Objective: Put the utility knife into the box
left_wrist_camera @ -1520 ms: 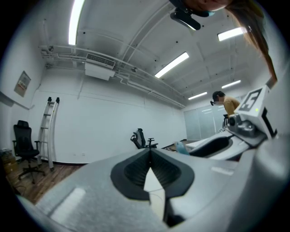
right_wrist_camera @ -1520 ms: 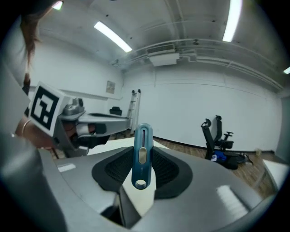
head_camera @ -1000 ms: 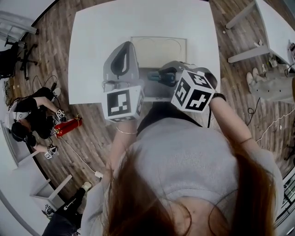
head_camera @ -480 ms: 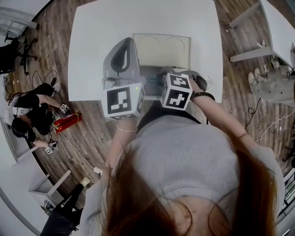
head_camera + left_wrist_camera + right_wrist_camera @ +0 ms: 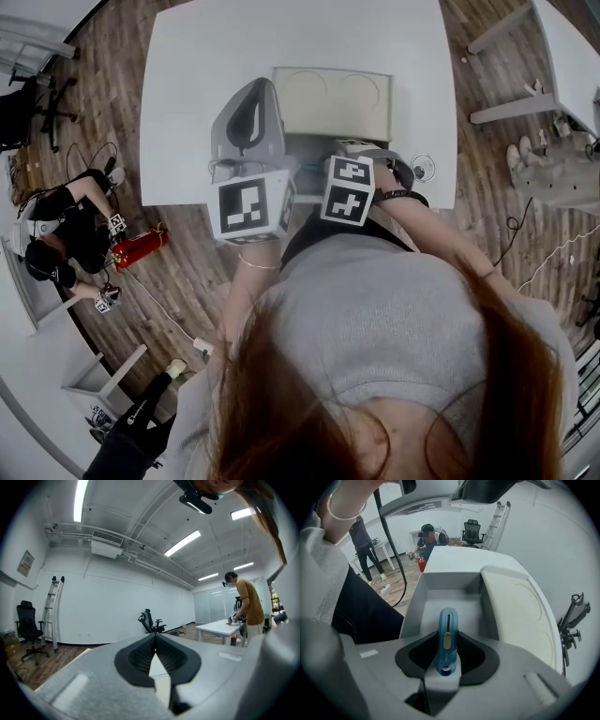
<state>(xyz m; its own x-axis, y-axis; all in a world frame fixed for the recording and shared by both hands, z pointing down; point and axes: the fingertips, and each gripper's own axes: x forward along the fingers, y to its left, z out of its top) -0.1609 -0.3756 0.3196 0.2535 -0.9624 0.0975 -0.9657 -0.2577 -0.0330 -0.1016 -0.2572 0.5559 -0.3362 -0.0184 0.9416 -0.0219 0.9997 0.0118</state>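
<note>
Here, right gripper (image 5: 446, 644) jaws clamped on utility knife (image 5: 447, 623) over box (image 5: 415, 605), left gripper (image 5: 155, 638) jaws together, empty.

The right gripper (image 5: 446, 638) clamps the blue utility knife (image 5: 447, 620) over the open grey box (image 5: 450, 581).

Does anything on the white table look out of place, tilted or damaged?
Nothing stands out. The open grey box rests flat on the white table, and the right hand-held gripper holds the blue utility knife straight over it.
</note>
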